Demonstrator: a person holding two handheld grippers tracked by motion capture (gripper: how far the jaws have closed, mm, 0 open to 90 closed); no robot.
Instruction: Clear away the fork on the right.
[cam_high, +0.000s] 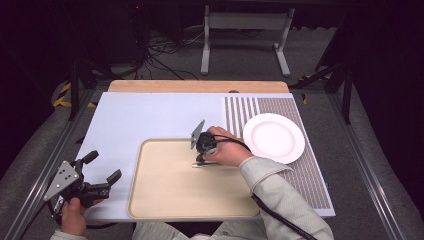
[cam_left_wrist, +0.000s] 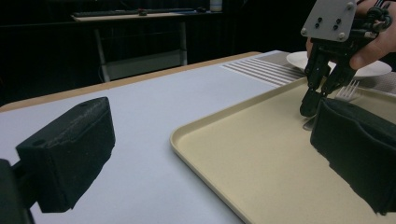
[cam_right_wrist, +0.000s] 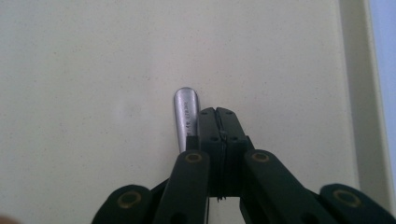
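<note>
A metal fork (cam_high: 202, 164) lies flat on the beige tray (cam_high: 165, 192), near its far right corner. My right gripper (cam_high: 200, 158) points down over the fork's handle with its jaws shut together. In the right gripper view the handle end (cam_right_wrist: 186, 114) lies just left of the closed fingertips (cam_right_wrist: 217, 122), beside them and not between them. The left gripper view shows the fork's tines (cam_left_wrist: 348, 91) behind the right gripper (cam_left_wrist: 312, 106). My left gripper (cam_high: 103, 166) rests off the tray's left side, open and with nothing between its jaws.
A white plate (cam_high: 274, 137) sits to the right of the tray on a striped mat (cam_high: 310, 180). The pale blue board (cam_high: 135, 120) lies under the tray. A wooden strip (cam_high: 197, 86) runs along the table's far edge.
</note>
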